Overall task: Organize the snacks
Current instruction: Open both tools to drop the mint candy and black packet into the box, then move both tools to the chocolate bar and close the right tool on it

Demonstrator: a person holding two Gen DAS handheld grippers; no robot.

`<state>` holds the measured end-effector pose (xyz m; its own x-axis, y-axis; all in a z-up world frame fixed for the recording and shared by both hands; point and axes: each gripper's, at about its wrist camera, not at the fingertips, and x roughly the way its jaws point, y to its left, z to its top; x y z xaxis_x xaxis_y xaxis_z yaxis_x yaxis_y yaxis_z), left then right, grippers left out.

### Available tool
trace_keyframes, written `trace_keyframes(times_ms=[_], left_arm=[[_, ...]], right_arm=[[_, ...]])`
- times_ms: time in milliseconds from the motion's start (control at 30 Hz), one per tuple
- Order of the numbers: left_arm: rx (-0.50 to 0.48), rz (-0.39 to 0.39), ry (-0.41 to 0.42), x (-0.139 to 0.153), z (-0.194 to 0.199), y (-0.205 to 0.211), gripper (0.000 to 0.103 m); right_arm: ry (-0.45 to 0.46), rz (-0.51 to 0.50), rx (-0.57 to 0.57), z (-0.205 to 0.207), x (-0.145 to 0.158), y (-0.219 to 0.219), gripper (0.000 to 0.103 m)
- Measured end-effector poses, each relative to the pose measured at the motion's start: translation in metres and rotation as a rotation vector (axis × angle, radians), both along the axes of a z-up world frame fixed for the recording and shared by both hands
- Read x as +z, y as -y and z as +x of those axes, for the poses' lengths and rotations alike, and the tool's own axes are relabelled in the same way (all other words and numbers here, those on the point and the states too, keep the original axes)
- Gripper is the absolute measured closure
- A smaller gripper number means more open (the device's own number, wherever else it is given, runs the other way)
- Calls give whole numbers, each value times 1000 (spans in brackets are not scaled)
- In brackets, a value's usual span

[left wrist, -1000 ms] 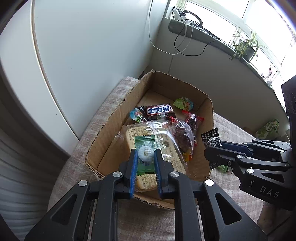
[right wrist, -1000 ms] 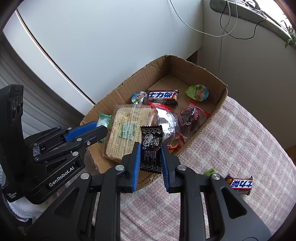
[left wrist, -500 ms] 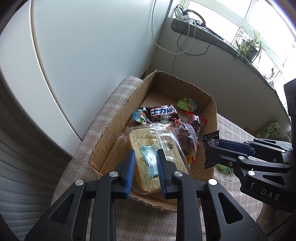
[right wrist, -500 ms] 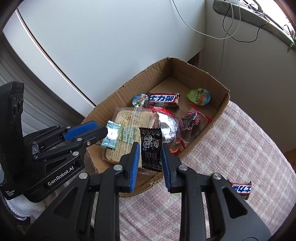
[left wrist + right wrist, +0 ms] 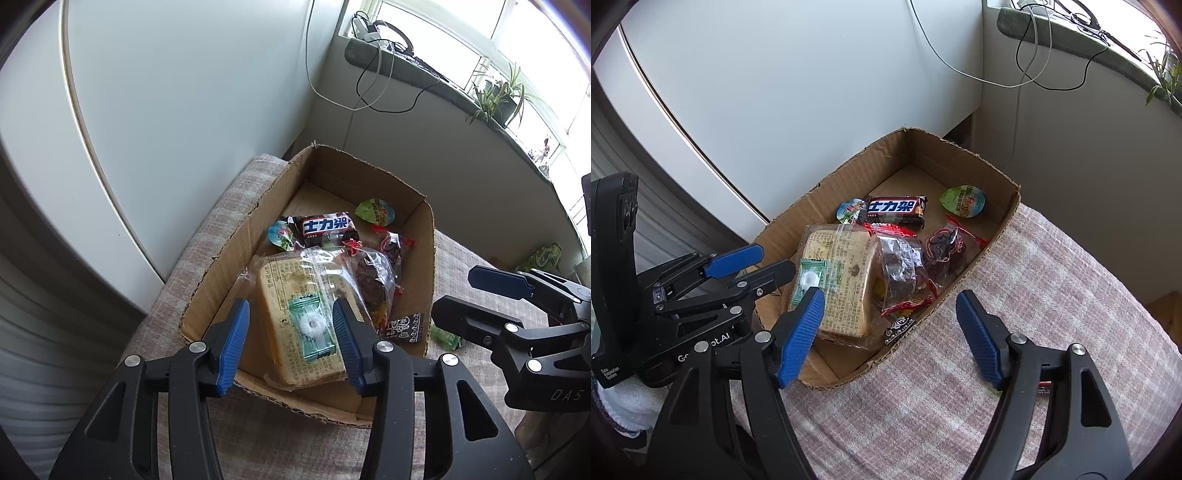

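An open cardboard box (image 5: 428, 254) (image 5: 849, 173) stands on a checked cloth. Inside lie a bagged bread loaf (image 5: 280, 280) (image 5: 842, 266), a dark chocolate bar (image 5: 325, 227) (image 5: 895, 208), jelly cups and bags of dark dried fruit (image 5: 369, 277). My left gripper (image 5: 290, 343) (image 5: 775, 258) hangs over the near end of the box, jaws opening. A green wrapped candy (image 5: 312, 328) (image 5: 807, 282) lies loose on the loaf below them. My right gripper (image 5: 890, 334) (image 5: 453, 292) is also opening, over the box's near wall. A black snack packet (image 5: 899, 326) (image 5: 404, 328) rests inside against that wall, free of the pads.
The checked cloth (image 5: 1034, 295) stretches to the right of the box. A small green packet (image 5: 445, 338) lies on it just outside the box wall, another green pack (image 5: 543, 256) farther off. White panels rise behind the box, with cables hanging from a window sill (image 5: 424, 74).
Both grippers went from shut to open. The green candy dropped from the left jaws onto the loaf. The black packet dropped from the right jaws into the box.
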<state>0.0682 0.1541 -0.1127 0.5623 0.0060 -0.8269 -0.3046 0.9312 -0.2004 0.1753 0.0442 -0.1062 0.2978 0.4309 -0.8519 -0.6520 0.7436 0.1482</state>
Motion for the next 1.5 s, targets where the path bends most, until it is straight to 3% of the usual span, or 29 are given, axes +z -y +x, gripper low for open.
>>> trace_keyframes(times_ms=[100, 433, 833, 1000, 1200, 1367, 1500], left_arm=[[5, -2, -5, 2, 1, 1, 50], [-44, -6, 31, 14, 1, 25, 49], [-223, -28, 55, 21, 5, 93, 49], [-317, -64, 33, 15, 6, 128, 49], [-375, -94, -11, 1, 11, 161, 49], [-379, -121, -50, -15, 16, 172, 57], [-356, -146, -72, -25, 20, 172, 61]], right_arm=[[5, 7, -21, 3, 2, 9, 26], [12, 44, -141, 17, 17, 71, 25], [-54, 65, -331, 39, 6, 170, 25], [-89, 50, -277, 44, -11, 180, 25], [-72, -2, -106, 42, -21, 171, 25], [-57, -81, 45, 33, -32, 160, 25], [-59, -127, 154, 31, -44, 151, 35]])
